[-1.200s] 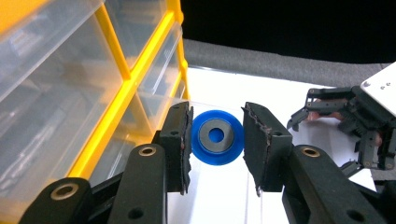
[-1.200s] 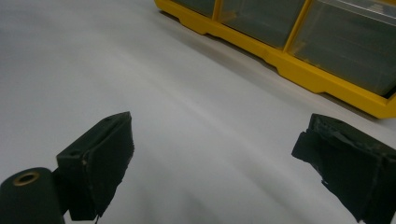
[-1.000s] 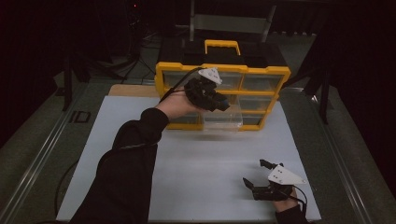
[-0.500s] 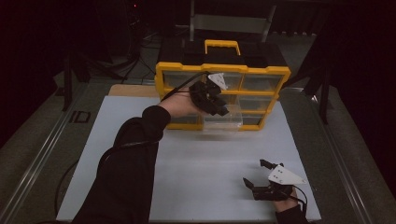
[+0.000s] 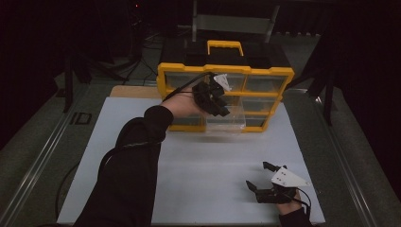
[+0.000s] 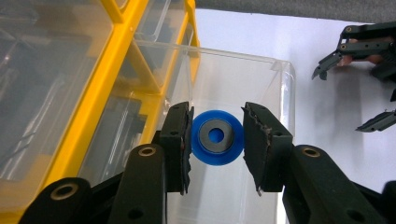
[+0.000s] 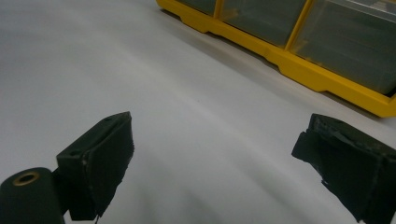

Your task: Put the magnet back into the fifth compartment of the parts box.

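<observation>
Blue disc [image 6: 216, 143] clamped in left claw [image 6: 216, 140] over pulled-out clear drawer [image 6: 261, 88] of yellow organiser [image 5: 225, 94], right claw [image 5: 267, 178] held apart above white tabletop [image 5: 198, 165]

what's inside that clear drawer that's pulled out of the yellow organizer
In the left gripper view, a blue disc with a grey ring at its middle sits between the left gripper pads, above the clear drawer. The drawer floor beneath the disc and jaws is covered; the rest looks bare.

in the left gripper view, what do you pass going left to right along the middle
yellow organizer frame → left claw finger → blue disc → right claw finger → clear drawer wall → white table → other claw
</observation>
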